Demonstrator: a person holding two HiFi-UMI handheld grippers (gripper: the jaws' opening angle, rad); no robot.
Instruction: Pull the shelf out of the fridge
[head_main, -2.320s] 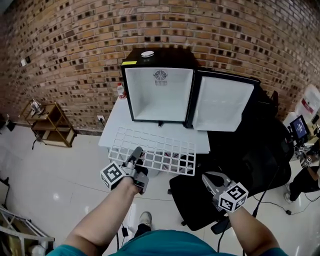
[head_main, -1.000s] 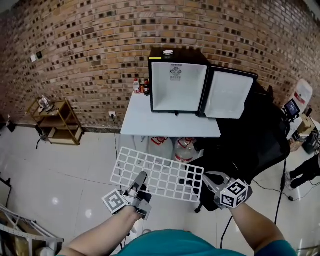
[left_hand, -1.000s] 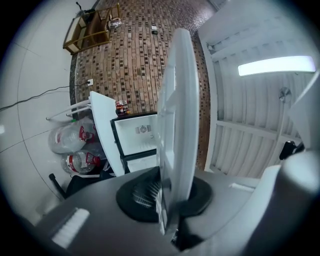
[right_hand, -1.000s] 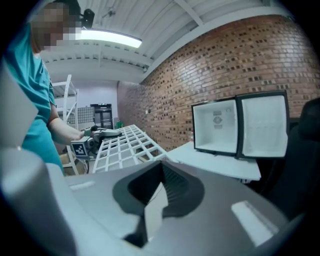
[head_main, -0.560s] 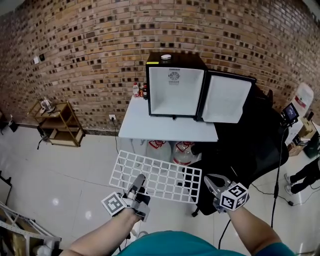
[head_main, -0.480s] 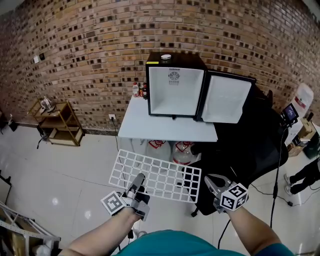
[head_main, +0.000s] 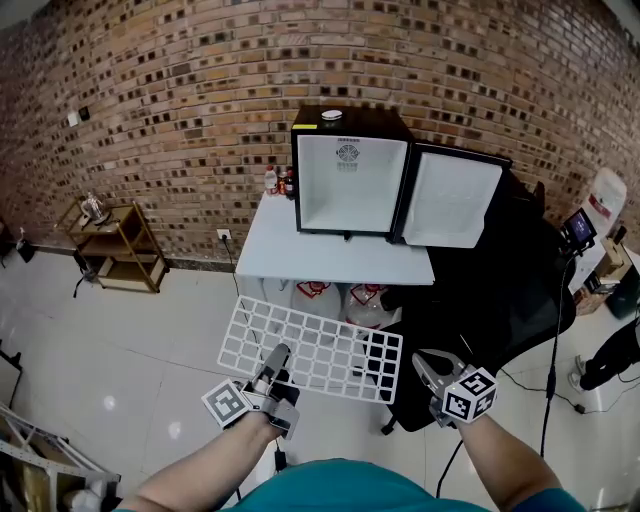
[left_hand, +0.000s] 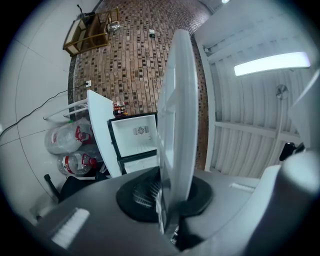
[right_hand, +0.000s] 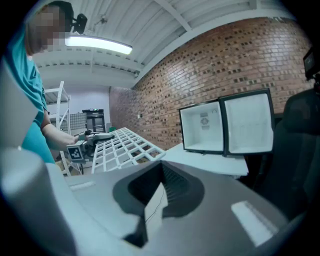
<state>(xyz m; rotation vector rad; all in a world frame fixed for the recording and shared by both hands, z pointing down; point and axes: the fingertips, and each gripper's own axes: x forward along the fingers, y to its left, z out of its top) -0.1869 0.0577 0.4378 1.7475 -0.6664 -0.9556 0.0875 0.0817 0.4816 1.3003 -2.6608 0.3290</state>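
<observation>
- The left hand-held gripper (head_main: 277, 354) is pinched tight on the near edge of the white shelf (head_main: 322, 343).
- The shelf is out of the fridge (head_main: 350, 178). It is up in the air in front of the fridge, past the edge of the desk (head_main: 300, 262).
- The right hand-held gripper (head_main: 426, 361) is closed with nothing in it, near the shelf's right end.
- The fridge door (head_main: 450, 200) is open.

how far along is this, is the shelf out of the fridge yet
Done: the shelf is fully out of the open fridge, held up over the floor. In hand: the left tongs are shut on its near edge; the right tongs are shut, empty. Left: nothing of the pull.
</observation>
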